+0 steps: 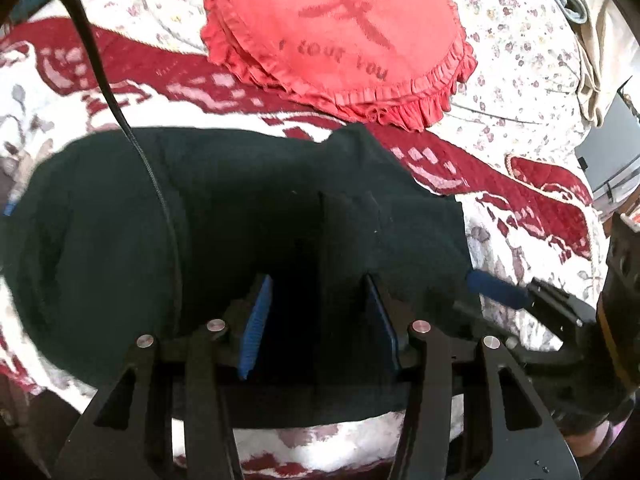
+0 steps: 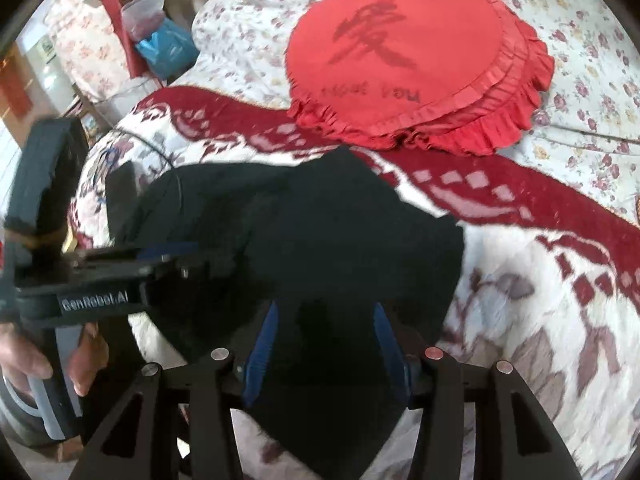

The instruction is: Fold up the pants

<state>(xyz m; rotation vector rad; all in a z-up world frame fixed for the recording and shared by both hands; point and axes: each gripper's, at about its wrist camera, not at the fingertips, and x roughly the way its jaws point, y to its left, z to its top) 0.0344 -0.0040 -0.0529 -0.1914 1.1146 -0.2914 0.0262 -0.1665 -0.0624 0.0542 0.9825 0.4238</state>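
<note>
The black pants lie folded into a compact bundle on the quilted bed cover, also seen in the right wrist view. My left gripper is open, its blue pads spread just over the near part of the bundle. It also shows from the side in the right wrist view. My right gripper is open, its fingers over the near edge of the pants. Its blue fingertip shows at the bundle's right edge in the left wrist view.
A round red frilled cushion lies beyond the pants, also in the right wrist view. The bed cover is white with dark red patterns. A black cable hangs across the left. Bags and clutter stand beyond the bed's far left.
</note>
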